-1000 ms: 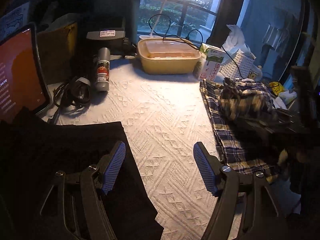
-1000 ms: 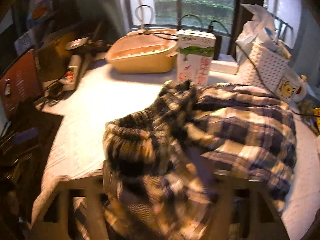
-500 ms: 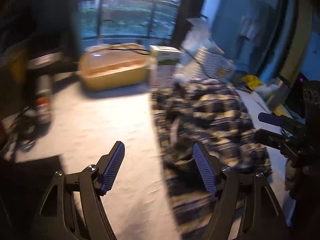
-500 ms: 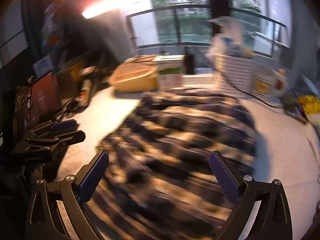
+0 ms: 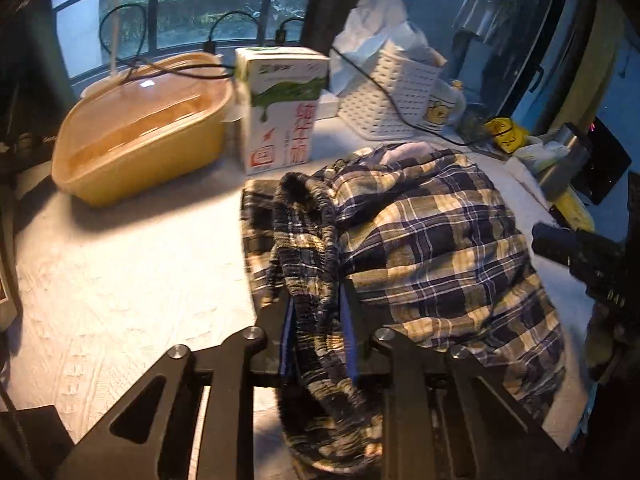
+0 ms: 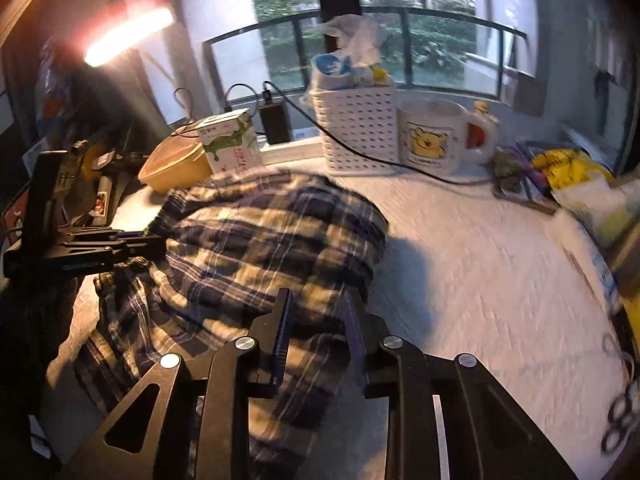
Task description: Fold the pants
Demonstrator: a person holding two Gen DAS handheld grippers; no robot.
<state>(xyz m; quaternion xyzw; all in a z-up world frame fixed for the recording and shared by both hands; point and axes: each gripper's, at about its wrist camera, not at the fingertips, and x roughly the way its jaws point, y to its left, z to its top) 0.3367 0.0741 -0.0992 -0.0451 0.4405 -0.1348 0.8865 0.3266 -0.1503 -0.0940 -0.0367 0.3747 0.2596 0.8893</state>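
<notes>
Right now I see the plaid pants (image 5: 432, 248) heaped on the white textured table cover (image 5: 120, 280), a rumpled mound of navy, cream and tan checks with deep creases. Its gathered elastic waistband (image 5: 308, 232) is rucked into a dark, ribbed ridge that runs from the near edge away toward the milk carton (image 5: 280, 112), so on my left camera the band's long axis goes near to far. The rest of the fabric spreads to the right of that ridge and drapes down toward the near right edge; I cannot tell which way the legs lie under the bunching.

My left gripper (image 5: 318, 332) has its blue pads pressed onto the near end of the waistband, pinching it. My right gripper (image 6: 318, 332) is likewise closed on a fold of plaid cloth at the near right side of the heap, cloth filling the gap between its fingers.

Beyond the pants stand the carton, a yellow lidded container (image 5: 144, 136) to the left, and a white perforated basket (image 6: 356, 128) with a cartoon mug (image 6: 436, 136) beside it on the right.
</notes>
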